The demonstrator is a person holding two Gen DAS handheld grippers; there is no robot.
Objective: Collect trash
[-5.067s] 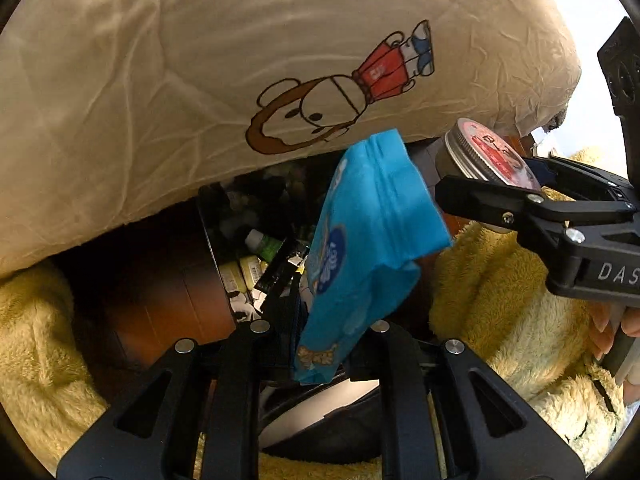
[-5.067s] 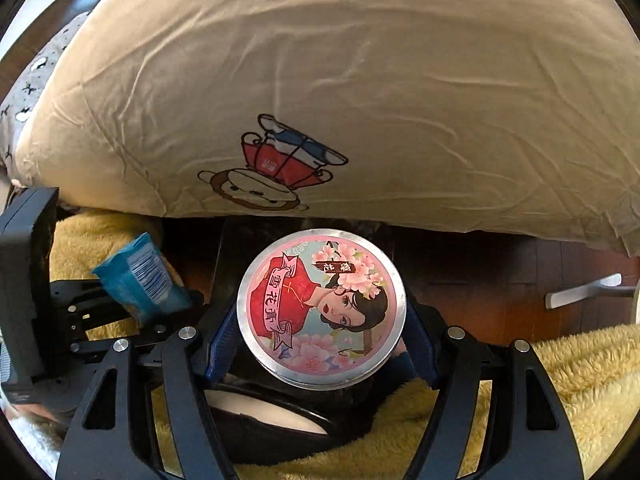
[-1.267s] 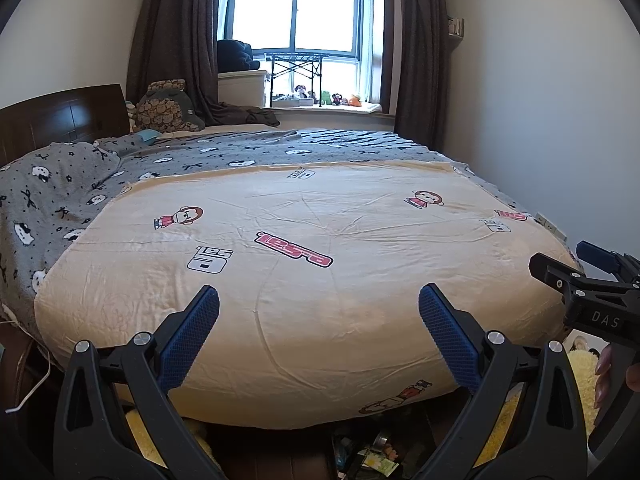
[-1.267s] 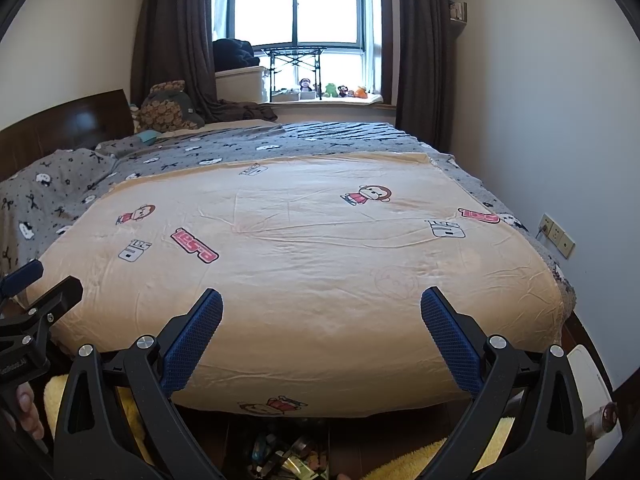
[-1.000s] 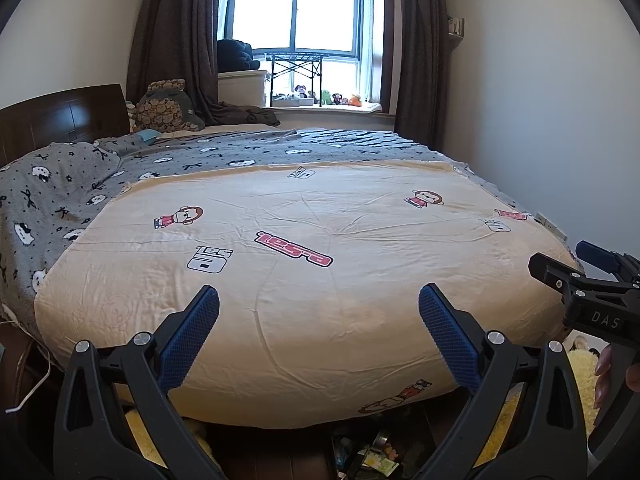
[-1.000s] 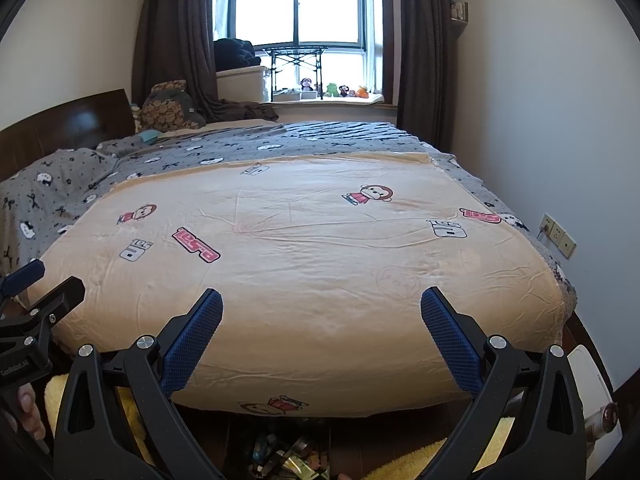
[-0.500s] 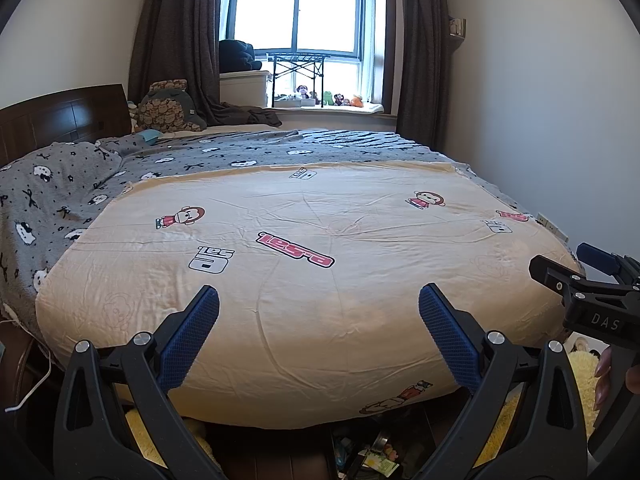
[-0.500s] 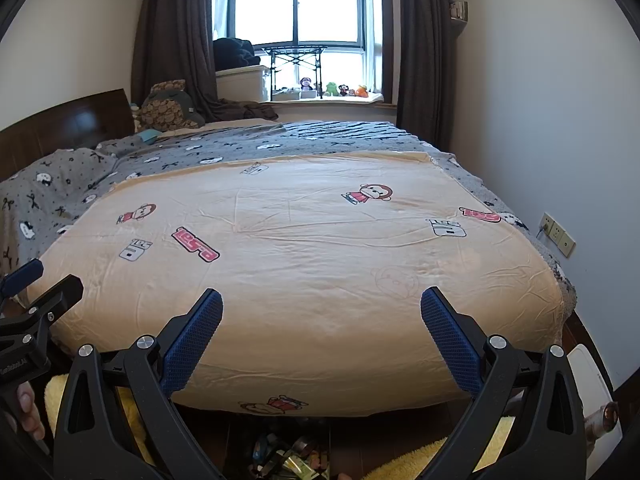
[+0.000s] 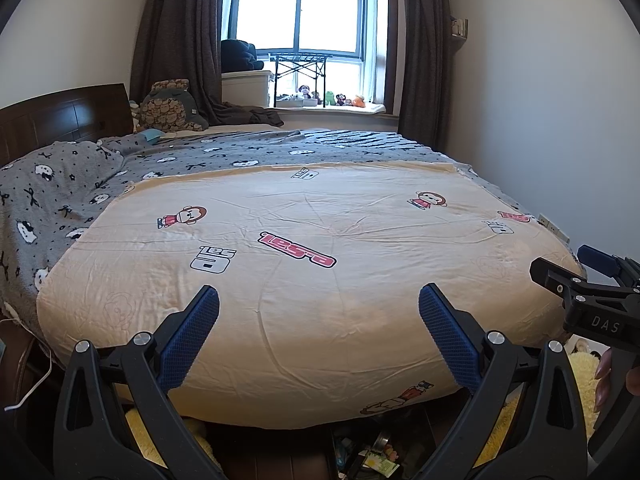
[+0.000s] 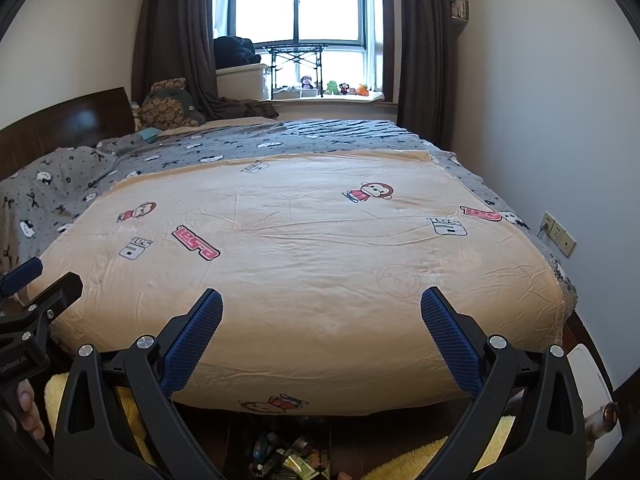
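Both grippers, left [image 9: 319,322] and right [image 10: 321,322], spread wide, empty, level above bed [image 10: 304,248]. Trash [image 10: 286,460] heaped on floor below bed's foot edge, beneath both; slightly nearer right.

"DAS" on right hand-held gripper [image 9: 592,280]; bedsheet [image 9: 320,240] print unclear.

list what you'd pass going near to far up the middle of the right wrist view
Heap of trash on the dark floor → peach cartoon-print bedsheet → grey patterned blanket → windowsill with small plush toys → bright window.
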